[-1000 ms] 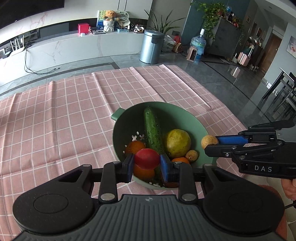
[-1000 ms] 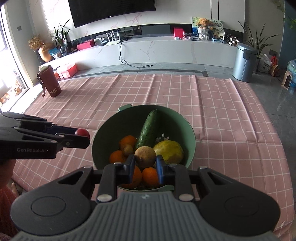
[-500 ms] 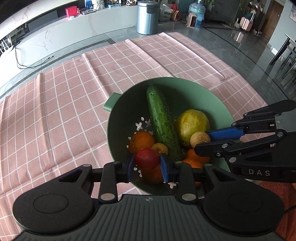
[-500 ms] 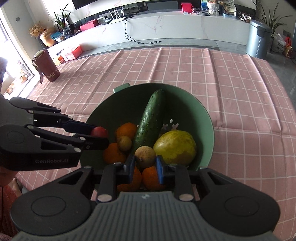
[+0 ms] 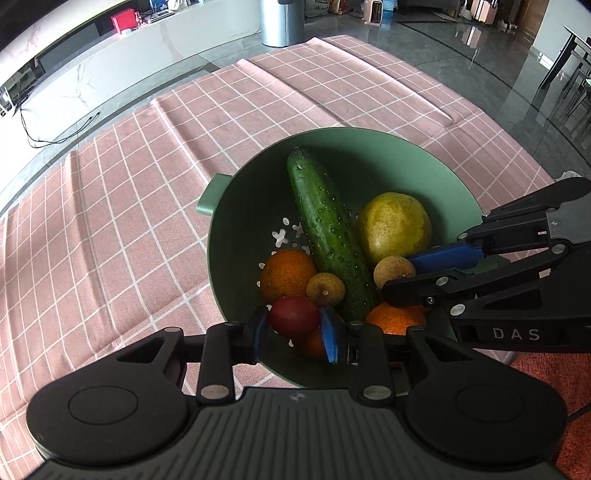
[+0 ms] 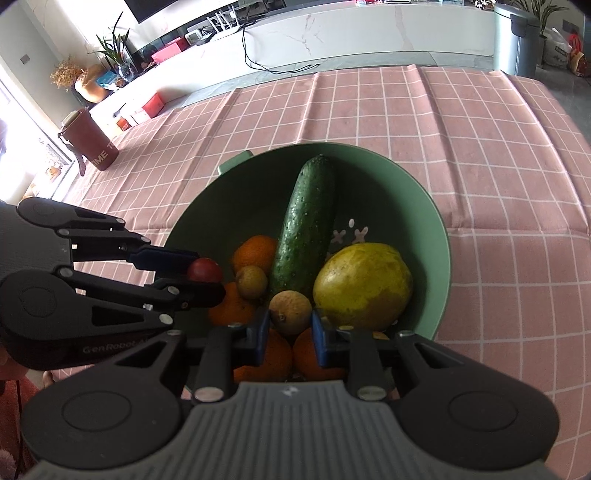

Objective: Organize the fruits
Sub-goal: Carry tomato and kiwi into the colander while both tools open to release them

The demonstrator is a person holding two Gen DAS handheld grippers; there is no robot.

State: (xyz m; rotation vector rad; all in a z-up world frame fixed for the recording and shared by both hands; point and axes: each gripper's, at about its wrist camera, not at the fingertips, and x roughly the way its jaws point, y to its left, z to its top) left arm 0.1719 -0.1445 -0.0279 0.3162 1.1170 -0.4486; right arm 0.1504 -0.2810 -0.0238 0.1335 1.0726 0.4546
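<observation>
A green colander bowl (image 5: 388, 147) (image 6: 439, 236) on the pink checked cloth holds a cucumber (image 5: 325, 232) (image 6: 304, 225), a large yellow-green fruit (image 5: 393, 225) (image 6: 364, 288), oranges (image 5: 286, 271) (image 6: 255, 253) and a small brown fruit (image 5: 325, 288) (image 6: 251, 281). My left gripper (image 5: 294, 326) (image 6: 207, 273) is shut on a small red fruit (image 5: 294, 315) (image 6: 204, 270) low over the bowl's near left. My right gripper (image 6: 290, 325) (image 5: 397, 275) is shut on a small tan fruit (image 6: 290, 312) (image 5: 393, 271) over the bowl's near side.
A dark red mug (image 6: 90, 142) stands at the cloth's far left edge. A metal bin (image 5: 281, 22) (image 6: 519, 38) stands on the floor beyond the table. The table edge runs close on the right in the left wrist view.
Both grippers have come down and forward over the bowl with their fruits still held. The bowl now looks larger and closer in both views.
</observation>
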